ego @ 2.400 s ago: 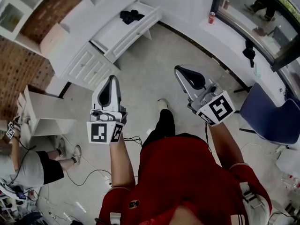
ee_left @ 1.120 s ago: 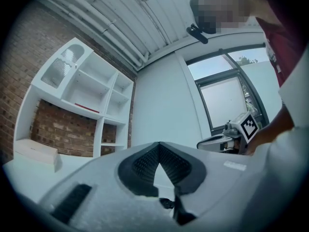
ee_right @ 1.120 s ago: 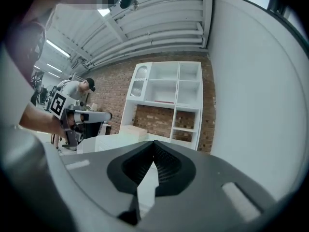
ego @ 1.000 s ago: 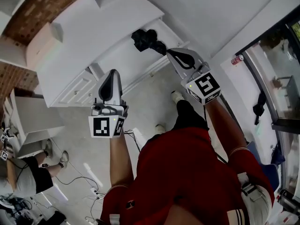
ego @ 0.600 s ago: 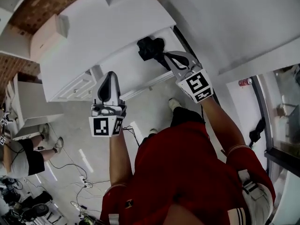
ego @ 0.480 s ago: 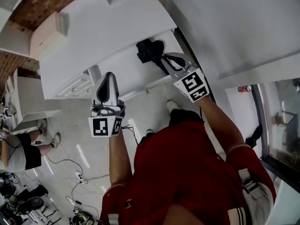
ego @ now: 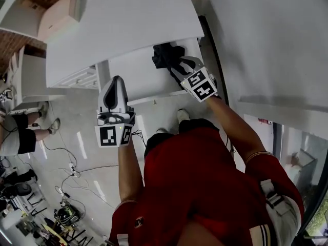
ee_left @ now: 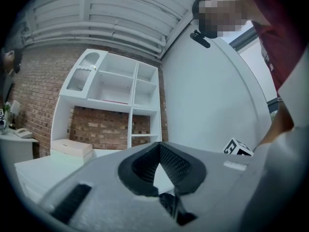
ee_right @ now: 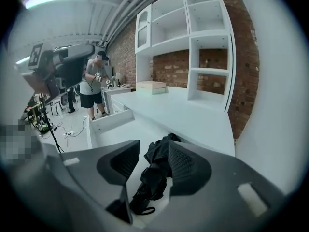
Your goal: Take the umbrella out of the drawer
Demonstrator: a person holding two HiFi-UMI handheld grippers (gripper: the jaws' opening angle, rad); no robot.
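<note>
Your right gripper (ee_right: 152, 143) reaches down into the open drawer (ego: 133, 78) at its right end. Its jaws have just been opening and now stand moderately apart, one on each side of the umbrella (ee_right: 152, 178). The pads straddle the umbrella without clearly pressing on it. Whether the right pad brushes the fabric, you cannot tell from here.

The umbrella is black and folded, and it lies on the drawer's white floor at the right end, near the back wall. Its loose, crumpled canopy points toward the back of the drawer. Its handle end, with a small wrist loop, points toward the drawer's front.

Your left gripper (ee_left: 158, 146) hangs in the air outside the drawer, in front of the left part of its front wall. Its jaws are closed tip to tip with nothing between them.

The white cabinet top (ego: 118, 29) runs above and behind the drawer. A pale box (ego: 56, 17) sits on it, well off to the drawer's left. A person (ee_right: 91, 88) stands far beyond the drawer's left end.
</note>
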